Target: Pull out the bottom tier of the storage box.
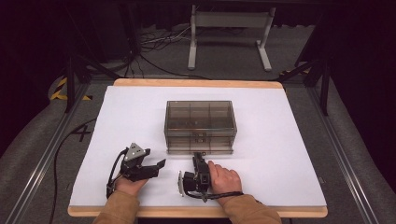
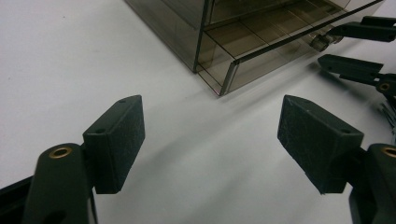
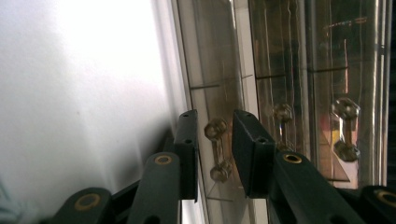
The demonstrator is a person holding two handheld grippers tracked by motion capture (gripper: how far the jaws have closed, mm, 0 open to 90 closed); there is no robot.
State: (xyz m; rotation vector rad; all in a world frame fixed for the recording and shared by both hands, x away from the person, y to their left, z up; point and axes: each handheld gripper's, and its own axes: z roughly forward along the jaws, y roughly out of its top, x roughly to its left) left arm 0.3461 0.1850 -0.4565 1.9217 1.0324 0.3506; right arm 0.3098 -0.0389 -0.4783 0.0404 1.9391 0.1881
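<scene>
While the left gripper [image 1: 156, 164] rests on the white sheet [image 1: 280, 140] with jaws wide and nothing between them, the right gripper [image 3: 212, 140] sits at the bottom drawer [image 1: 200, 150] of the smoked plastic drawer box [image 1: 200, 119]. Jaws narrow, one on each side of the drawer handle [image 3: 215, 149]; a slim gap shows on both sides, so the pads do not press it. Drawer stands slightly pulled out from the box front. Box stands mid-sheet, just beyond both hands; left gripper points toward its near left corner.
</scene>
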